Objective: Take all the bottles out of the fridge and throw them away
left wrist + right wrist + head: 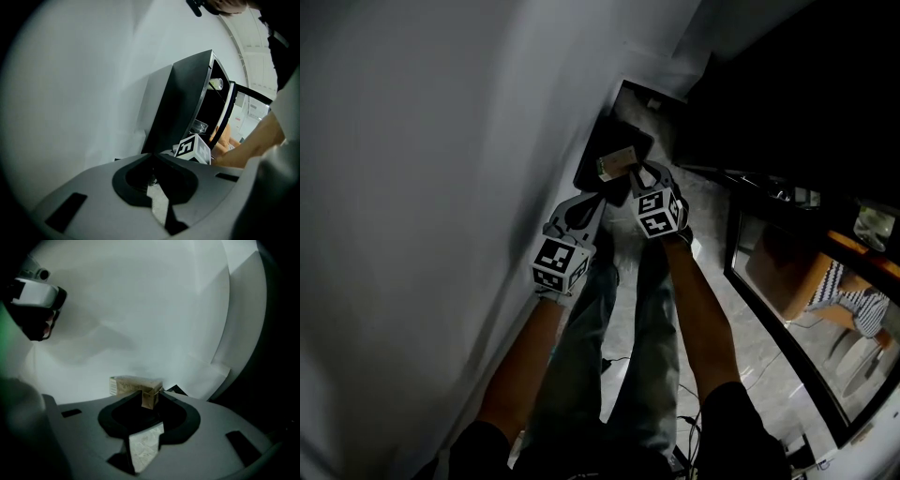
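Observation:
It is dim here. A small beige carton (133, 385) is pinched by one corner at the tips of my right gripper (157, 392), which is shut on it. In the head view the carton (617, 161) hangs over the near top edge of the black fridge (623, 127), in front of my right gripper (630, 172). My left gripper (596, 197) is just to its left, beside the white wall. Its jaws (152, 157) are shut with nothing between them. The left gripper view shows the fridge (185, 103) with its door open and clear bottles (215, 84) on the shelves.
A white wall (422, 187) runs along the left. A dark-framed glass partition (769, 309) stands at the right, with a person in a striped sleeve (853, 305) beyond it. Cables (684, 412) lie on the grey floor by my legs.

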Demonstrator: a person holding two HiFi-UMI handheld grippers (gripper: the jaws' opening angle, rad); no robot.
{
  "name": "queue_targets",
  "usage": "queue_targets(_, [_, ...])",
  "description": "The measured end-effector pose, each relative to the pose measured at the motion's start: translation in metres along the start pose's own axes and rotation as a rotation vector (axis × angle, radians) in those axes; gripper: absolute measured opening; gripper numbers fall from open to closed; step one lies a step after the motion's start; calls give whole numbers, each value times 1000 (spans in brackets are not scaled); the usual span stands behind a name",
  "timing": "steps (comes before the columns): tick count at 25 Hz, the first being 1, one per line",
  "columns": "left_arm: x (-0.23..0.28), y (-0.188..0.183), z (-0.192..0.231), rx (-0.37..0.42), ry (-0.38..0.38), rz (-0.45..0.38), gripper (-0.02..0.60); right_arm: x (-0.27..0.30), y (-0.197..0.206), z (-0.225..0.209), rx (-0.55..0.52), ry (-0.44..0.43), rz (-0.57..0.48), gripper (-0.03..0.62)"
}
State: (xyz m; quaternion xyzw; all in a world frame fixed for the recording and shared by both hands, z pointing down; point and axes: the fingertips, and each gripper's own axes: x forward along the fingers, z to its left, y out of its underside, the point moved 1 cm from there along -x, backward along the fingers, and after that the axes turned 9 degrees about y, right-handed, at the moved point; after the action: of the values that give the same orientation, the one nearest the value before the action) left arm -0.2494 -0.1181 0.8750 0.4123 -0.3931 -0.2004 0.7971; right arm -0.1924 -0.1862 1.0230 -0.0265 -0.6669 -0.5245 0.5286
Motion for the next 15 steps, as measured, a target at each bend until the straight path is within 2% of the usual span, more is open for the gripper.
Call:
queue_targets(2, [1, 0, 0, -4, 2, 1, 5, 5, -2, 3, 12, -5, 16, 140])
queue_targets(4, [2, 0, -2, -4, 8, 2, 5, 5, -1, 5, 19, -3, 25, 153])
queue_targets(8, [2, -10, -7, 9, 20, -7, 5, -16, -3, -2, 40, 30, -3, 153])
queue_targets(13, [-5, -33, -20, 10, 26, -16, 5, -73, -14, -18, 130, 77, -45, 149])
queue_targets(15, [-8, -51, -30, 16, 36, -29, 5, -103, -24, -27, 175, 108, -64, 114])
